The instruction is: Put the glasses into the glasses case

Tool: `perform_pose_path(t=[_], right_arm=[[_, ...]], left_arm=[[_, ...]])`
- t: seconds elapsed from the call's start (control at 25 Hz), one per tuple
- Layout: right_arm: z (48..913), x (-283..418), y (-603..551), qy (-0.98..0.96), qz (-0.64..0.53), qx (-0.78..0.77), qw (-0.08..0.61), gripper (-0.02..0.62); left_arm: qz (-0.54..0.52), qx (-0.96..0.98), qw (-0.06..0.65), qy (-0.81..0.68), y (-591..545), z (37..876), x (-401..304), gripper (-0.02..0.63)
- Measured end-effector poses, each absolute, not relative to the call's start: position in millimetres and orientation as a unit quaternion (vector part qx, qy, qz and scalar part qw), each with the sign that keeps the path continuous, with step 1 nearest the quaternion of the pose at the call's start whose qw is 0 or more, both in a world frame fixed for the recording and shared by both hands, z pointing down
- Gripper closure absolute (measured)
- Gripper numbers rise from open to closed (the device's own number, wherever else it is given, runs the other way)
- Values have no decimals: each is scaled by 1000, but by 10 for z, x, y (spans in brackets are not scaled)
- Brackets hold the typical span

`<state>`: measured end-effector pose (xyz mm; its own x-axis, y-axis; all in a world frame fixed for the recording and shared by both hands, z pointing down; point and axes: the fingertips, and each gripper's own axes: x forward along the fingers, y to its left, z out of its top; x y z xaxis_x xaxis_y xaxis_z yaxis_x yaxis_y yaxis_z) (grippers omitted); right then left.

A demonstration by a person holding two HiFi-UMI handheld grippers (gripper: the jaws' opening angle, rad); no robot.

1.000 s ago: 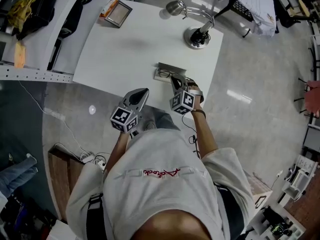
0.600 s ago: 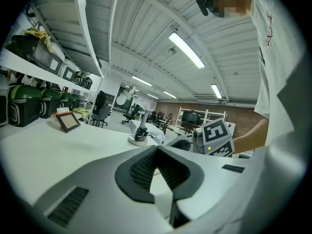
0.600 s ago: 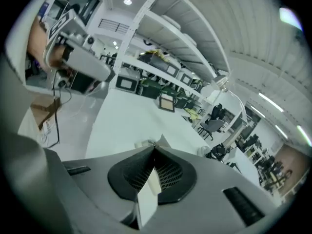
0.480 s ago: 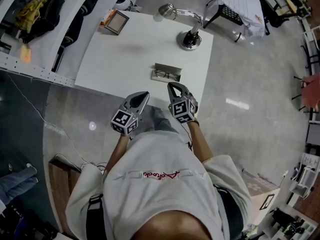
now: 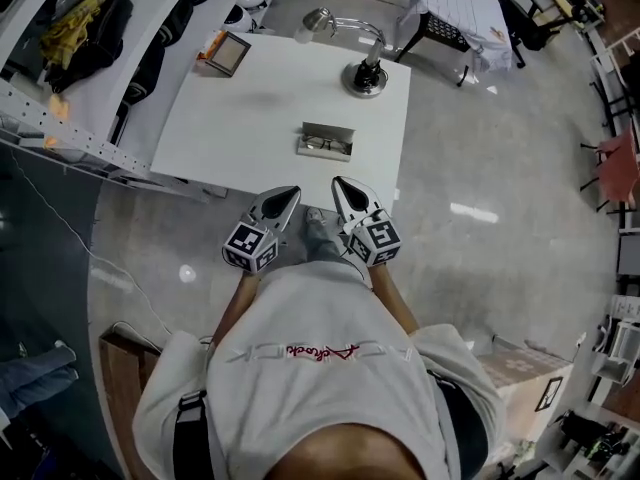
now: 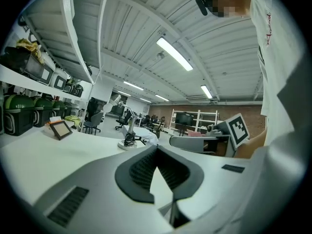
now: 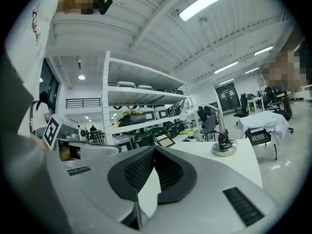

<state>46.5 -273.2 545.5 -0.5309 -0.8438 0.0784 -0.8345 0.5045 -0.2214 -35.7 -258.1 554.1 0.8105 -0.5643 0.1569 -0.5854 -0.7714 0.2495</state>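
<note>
Head view, from above: the glasses [image 5: 324, 146] lie inside the open glasses case [image 5: 327, 130] on a white table [image 5: 240, 108]. The case sits at 12 o'clock from both grippers and well apart from them, which a person holds just off the table's near edge. The left gripper [image 5: 292, 193] and right gripper [image 5: 339, 182] each have their jaws pressed together on nothing. A desk lamp [image 5: 365, 76] stands at 1 o'clock from the case, a picture frame [image 5: 228, 53] at 10 o'clock.

Long ceiling lights [image 6: 174, 54] shine bright. The floor [image 5: 480, 213] has shiny glare spots. Both gripper views bend round, with dark corners.
</note>
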Motion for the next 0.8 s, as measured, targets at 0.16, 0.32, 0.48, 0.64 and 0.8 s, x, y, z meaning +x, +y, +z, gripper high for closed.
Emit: perform_pose_path(t=[0.16,0.32,0.48,0.64,0.8], right_arm=[[5465,430,-2484,863,-109,-493,2,581],[5422,419,-2256,858,-108,-502,7,581],[5396,386,-2083,861,-102,-498,0,581],[5394,352,-1972,864,-94,-494,-16,581],[5382,343,-1868,866,-89,-492,-24,581]], left_arm=[[38,942,146,-299,-2389,5558,-350,581],[39,942,156,-295,-2182,5603,-347,581],[41,941,161,-294,-2027,5622,-342,581],[39,939,159,-301,-1925,5585,-370,581],[40,937,159,-309,-1813,5578,-386,581]])
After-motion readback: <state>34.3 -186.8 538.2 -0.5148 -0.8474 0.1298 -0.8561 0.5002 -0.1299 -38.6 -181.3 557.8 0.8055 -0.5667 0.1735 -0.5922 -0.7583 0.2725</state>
